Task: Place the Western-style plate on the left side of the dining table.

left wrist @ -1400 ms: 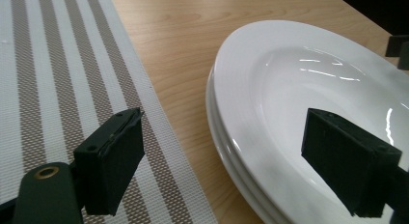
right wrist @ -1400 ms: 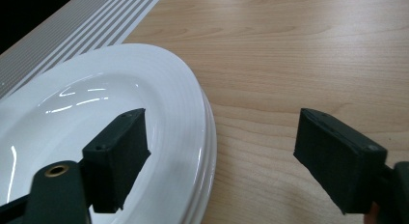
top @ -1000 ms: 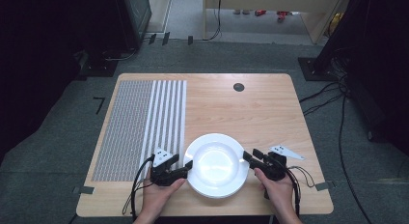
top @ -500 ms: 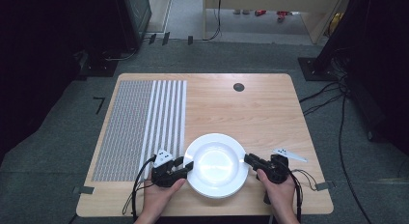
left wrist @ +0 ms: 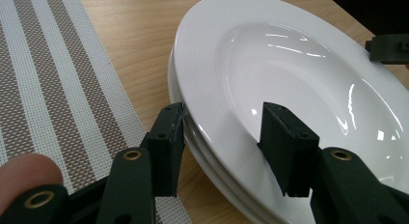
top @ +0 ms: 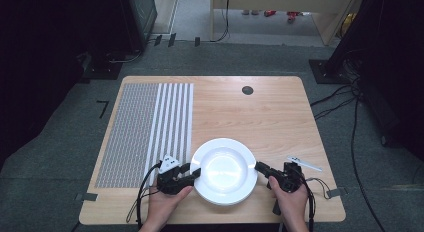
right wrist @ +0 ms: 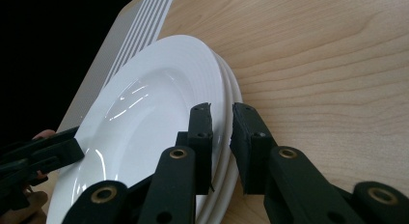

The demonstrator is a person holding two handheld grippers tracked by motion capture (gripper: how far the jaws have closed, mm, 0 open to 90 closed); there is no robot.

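Flanking two stacked plates [top: 223, 171]: two grippers.

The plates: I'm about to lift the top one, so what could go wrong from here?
1. The plates are a stack of thin rims; the right gripper may pinch two rims and lift both.
2. The left gripper straddles the top rim with its fingers wide apart, so lifting before it closes could tilt the plate.
3. The stack sits near the table edge.
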